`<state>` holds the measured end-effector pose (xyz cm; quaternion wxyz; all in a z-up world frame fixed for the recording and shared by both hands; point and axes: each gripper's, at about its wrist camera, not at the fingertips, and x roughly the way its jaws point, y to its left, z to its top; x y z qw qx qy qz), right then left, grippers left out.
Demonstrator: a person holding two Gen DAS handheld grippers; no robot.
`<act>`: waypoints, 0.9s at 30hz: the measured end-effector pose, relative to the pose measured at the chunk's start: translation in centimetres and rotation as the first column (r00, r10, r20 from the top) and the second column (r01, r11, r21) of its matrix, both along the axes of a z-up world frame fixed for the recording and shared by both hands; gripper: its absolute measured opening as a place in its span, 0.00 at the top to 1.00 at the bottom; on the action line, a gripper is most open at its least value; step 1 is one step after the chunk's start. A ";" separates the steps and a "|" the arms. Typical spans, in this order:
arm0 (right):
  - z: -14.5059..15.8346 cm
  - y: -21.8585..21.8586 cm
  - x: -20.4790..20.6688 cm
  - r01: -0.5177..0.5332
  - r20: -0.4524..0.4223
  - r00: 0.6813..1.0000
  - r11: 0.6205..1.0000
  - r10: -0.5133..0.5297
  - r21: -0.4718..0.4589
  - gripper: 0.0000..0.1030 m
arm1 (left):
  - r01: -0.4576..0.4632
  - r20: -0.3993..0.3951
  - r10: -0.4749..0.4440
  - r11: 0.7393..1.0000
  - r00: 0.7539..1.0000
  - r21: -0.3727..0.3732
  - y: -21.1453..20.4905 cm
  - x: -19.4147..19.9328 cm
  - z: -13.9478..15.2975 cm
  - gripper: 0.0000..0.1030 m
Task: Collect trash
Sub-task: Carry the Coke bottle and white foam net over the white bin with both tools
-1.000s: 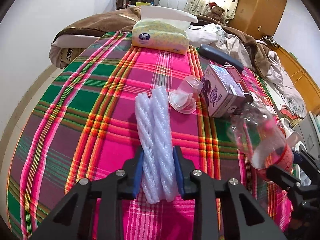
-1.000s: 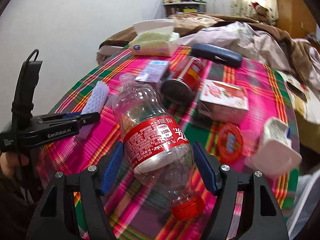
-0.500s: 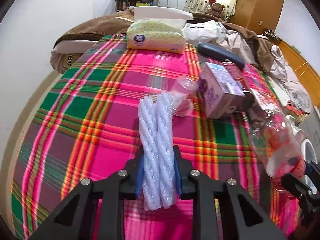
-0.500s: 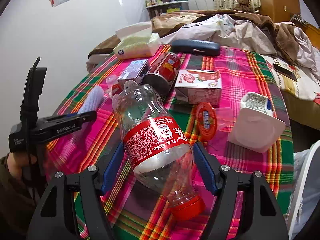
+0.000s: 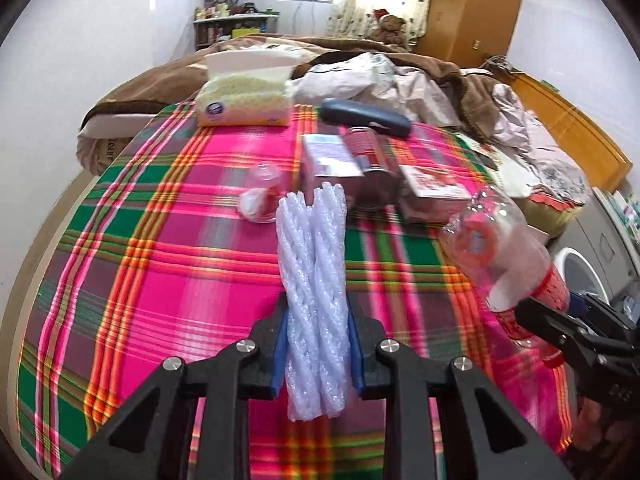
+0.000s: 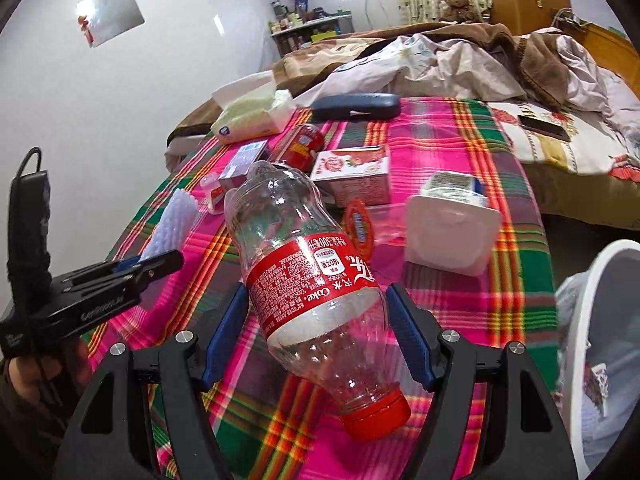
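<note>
Meanwhile the left gripper (image 5: 316, 354) was clamped on a white foam net sleeve (image 5: 312, 280), its blue pads pressing both sides while the sleeve stuck out ahead of the fingers above the plaid tablecloth (image 5: 168, 280). To its right, the right gripper (image 6: 316, 332) was closed on a clear plastic Coke bottle (image 6: 308, 292), gripped at the red label, red cap pointing back toward the camera. Ahead of the bottle lay a red can (image 6: 298, 146), a purple carton (image 6: 244, 162) and a strawberry-print box (image 6: 354, 176); a white yogurt tub (image 6: 450, 226) sat ahead and to the right. A white bin (image 6: 600, 344) stood at the right gripper's far right, beside the table
</note>
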<state>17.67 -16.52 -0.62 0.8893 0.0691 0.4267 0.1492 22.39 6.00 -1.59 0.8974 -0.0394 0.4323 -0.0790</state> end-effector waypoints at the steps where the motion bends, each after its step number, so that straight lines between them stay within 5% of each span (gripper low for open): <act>1: 0.1 -0.4 -0.2 0.009 0.004 1.000 1.000 -0.009 0.001 0.30 | 0.012 0.005 -0.012 1.000 1.000 -0.004 -0.5 -0.2 0.2 0.74; 14: 2.2 -6.3 -2.8 0.154 0.067 0.986 0.988 -0.153 -0.001 0.30 | 0.171 0.074 -0.169 0.985 0.983 -0.018 -7.8 -2.4 3.1 0.74; 27: 2.7 -13.4 -5.4 0.322 0.098 0.942 0.947 -0.321 0.000 0.30 | 0.331 0.119 -0.330 0.944 0.936 0.011 -17.2 -3.8 4.8 0.74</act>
